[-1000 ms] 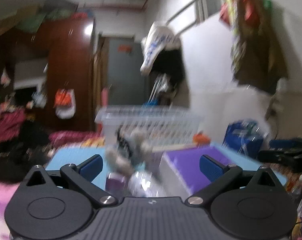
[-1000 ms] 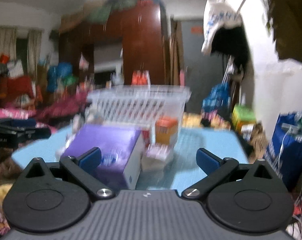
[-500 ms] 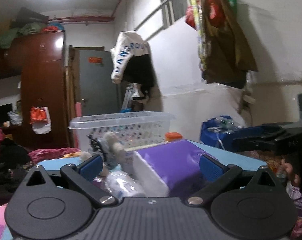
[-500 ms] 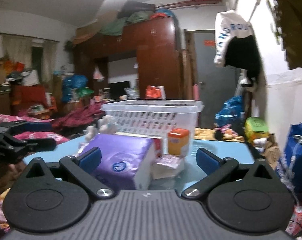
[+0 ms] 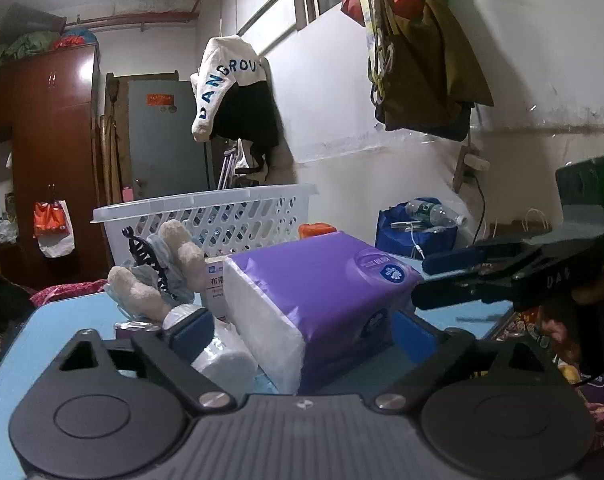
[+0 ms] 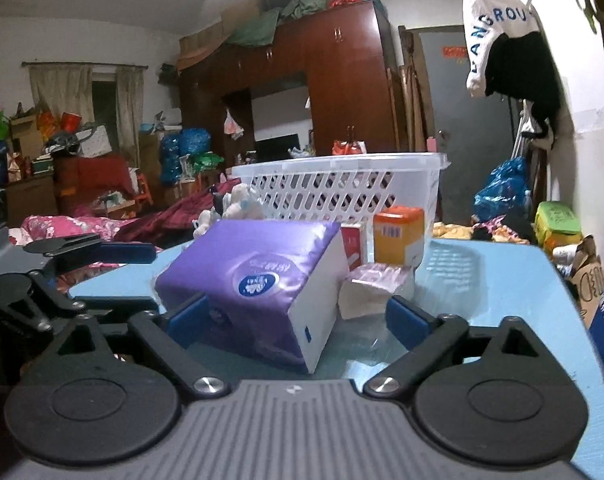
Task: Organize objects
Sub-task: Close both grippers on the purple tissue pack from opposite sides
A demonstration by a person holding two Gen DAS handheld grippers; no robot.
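Note:
A purple tissue pack [image 5: 322, 292] lies on the blue table [image 5: 54, 332], in front of a white slotted basket [image 5: 206, 216]. My left gripper [image 5: 302, 330] is open, its fingers on either side of the near end of the pack. My right gripper [image 6: 298, 316] is open too, with the same pack [image 6: 254, 276] between its fingers. A plush toy [image 5: 158, 276], a white roll [image 5: 226, 360], a small white box [image 5: 214, 284], an orange box [image 6: 398, 236] and a pink packet [image 6: 378, 284] lie around the pack.
The basket [image 6: 342, 188] stands at the table's far edge. The right gripper shows at the right of the left wrist view [image 5: 502, 276]; the left gripper shows at the left of the right wrist view [image 6: 62, 264]. A blue bag [image 5: 414, 232] stands by the wall.
Both grippers have moved in lower and closer to the purple tissue pack, which now sits between each pair of fingers. The views have steadied from blur.

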